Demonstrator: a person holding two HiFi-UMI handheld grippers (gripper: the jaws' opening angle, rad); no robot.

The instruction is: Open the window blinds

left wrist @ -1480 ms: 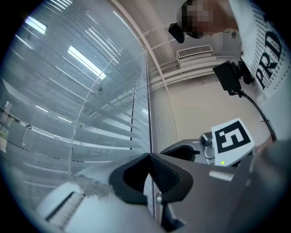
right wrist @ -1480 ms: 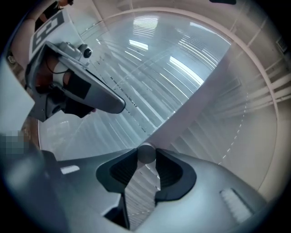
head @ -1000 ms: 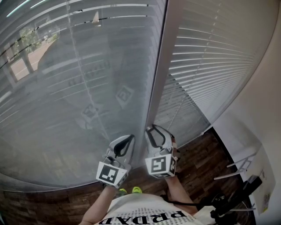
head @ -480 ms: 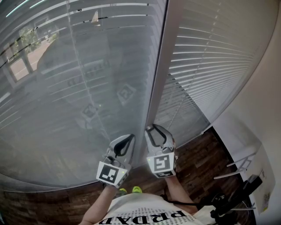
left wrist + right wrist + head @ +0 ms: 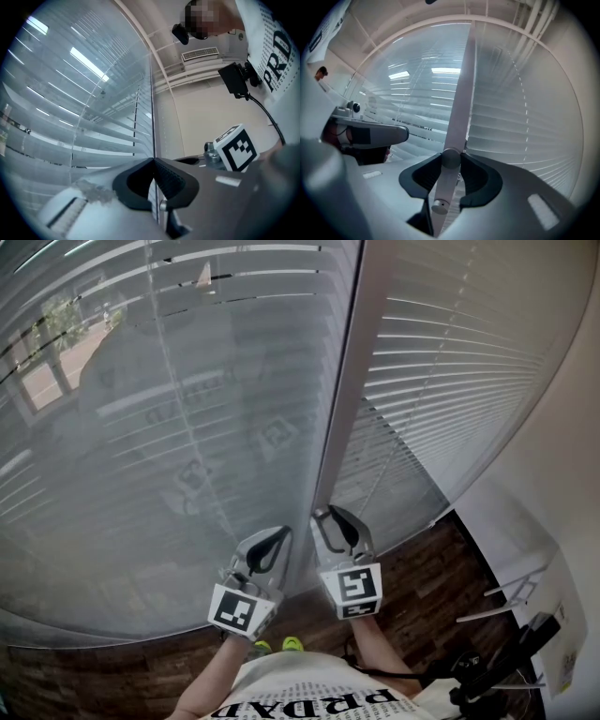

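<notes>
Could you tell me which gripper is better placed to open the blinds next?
Right, probably: the right gripper is closed on the wand, while the left gripper is shut with no wand between its jaws.

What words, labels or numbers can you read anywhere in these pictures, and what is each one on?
"PRD": large black letters on the person's white shirt, left gripper view; the rest is cut off.
Small print rows on the shirt: too small to read.
Sheet at the right edge of the head view: too small to read.
Left gripper and right gripper: their cubes carry square patterns only, no letters.
</notes>
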